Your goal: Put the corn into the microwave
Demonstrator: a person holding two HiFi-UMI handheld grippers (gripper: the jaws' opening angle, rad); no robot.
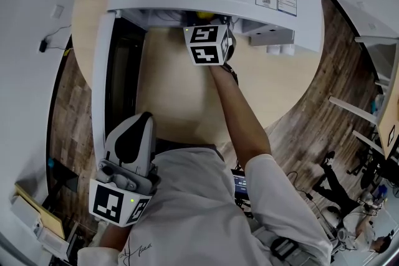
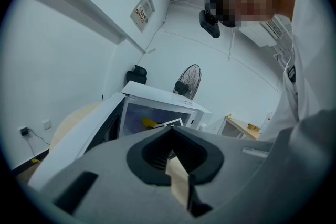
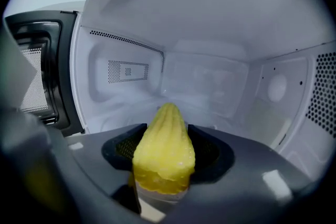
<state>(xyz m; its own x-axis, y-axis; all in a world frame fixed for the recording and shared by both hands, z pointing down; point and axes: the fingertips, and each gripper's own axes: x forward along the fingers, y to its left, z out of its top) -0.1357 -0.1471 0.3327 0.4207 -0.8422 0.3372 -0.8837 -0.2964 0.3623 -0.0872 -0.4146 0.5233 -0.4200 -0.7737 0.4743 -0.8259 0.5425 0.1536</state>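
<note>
Your right gripper (image 3: 167, 136) clamped the corn (image 3: 164, 152) inside the microwave (image 3: 210, 73); your left gripper (image 2: 170, 136) stayed out, closed, empty. Resting the corn on the floor before release was wise.

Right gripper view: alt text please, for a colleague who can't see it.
A yellow corn cob, tip pointing forward, is gripped in the right claw at the mouth of the white microwave, whose cavity fills the view ahead. Its dark door stands open at the left.

White shirt (image 1: 206, 209); grey left tool (image 1: 142, 118), right tool (image 3: 167, 147)
</note>
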